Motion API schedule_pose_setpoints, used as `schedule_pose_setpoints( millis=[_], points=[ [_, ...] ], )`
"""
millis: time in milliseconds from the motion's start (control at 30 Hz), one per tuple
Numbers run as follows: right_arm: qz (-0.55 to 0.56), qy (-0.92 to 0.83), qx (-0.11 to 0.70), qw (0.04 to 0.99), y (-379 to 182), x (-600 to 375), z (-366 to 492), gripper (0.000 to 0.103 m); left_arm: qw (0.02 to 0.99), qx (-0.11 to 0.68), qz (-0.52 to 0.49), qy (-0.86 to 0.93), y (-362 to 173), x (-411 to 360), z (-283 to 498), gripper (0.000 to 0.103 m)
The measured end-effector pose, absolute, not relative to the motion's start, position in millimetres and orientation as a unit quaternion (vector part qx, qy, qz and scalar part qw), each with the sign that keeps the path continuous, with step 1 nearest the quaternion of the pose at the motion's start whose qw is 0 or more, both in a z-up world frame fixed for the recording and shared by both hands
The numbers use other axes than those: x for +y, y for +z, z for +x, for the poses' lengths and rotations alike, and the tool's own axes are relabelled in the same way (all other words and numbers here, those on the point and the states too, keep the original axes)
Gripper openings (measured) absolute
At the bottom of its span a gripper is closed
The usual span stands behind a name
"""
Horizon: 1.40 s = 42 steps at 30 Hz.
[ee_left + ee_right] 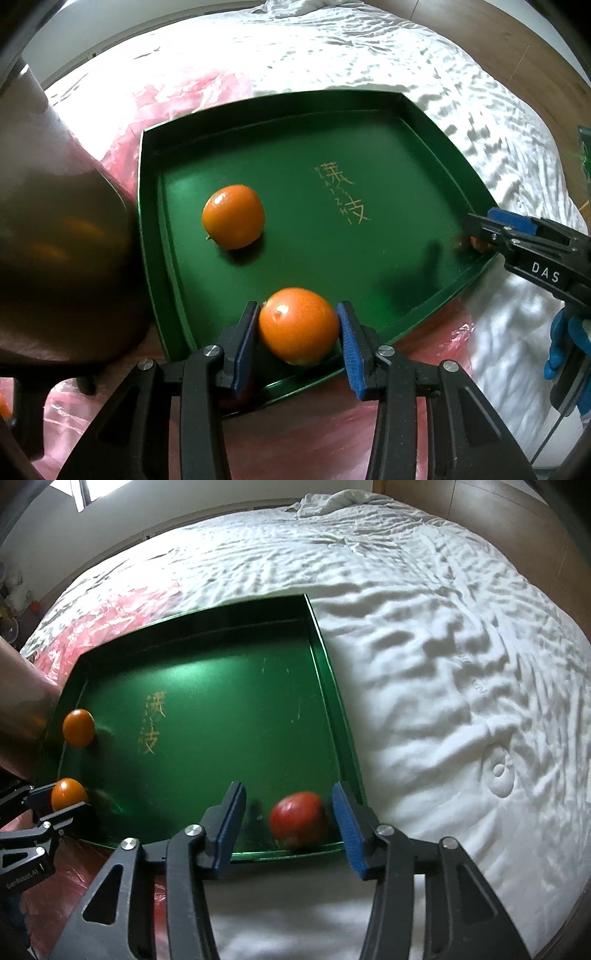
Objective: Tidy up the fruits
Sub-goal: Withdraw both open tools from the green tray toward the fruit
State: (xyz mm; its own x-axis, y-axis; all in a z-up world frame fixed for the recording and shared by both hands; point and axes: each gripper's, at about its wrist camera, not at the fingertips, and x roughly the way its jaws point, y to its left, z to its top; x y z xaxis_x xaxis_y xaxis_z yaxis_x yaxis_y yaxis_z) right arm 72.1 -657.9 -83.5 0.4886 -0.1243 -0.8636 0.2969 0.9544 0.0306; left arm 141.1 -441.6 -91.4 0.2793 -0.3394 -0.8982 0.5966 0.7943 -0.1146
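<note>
A green tray (pixel 277 107) with gold lettering lies on a bed. My left gripper (pixel 297 328) is shut on an orange (pixel 298 325) at the tray's near edge, with a blue pad against each side of it. A second orange (pixel 233 216) rests loose on the tray floor further in. In the right wrist view my right gripper (pixel 288 801) stands open over the tray's (pixel 325 664) near right corner. A blurred red fruit (pixel 298 819) sits between its jaws, close to the right pad, with a clear gap on the left. Both oranges (pixel 78 727) (pixel 68 793) show at the far left.
White rumpled bedding (pixel 443 664) surrounds the tray. Pink plastic sheeting (pixel 177 96) lies under and behind it. A large brown blurred object (pixel 55 221) stands close on the left. A hand in a blue glove (pixel 565 350) holds the right gripper (pixel 480 236).
</note>
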Motion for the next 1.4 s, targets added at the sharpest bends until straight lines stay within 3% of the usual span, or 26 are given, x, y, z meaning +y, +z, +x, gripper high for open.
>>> schedule_pose_setpoints(
  millis=[500,633,1400],
  points=[
    [0.080,-0.107,0.468,0.874,-47,-636,60,0.084,0.827,0.450,0.135,-0.310,-53,-436,111,0.041],
    [0.077,-0.112,0.463,0.876,-42,-626,54,0.103,0.827,0.440,0.132,-0.325,-49,-429,97,0.041],
    [0.076,-0.097,0.478,0.869,-34,-509,21,0.103,0.819,0.449,0.135,-0.332,-29,-313,51,0.047]
  ],
)
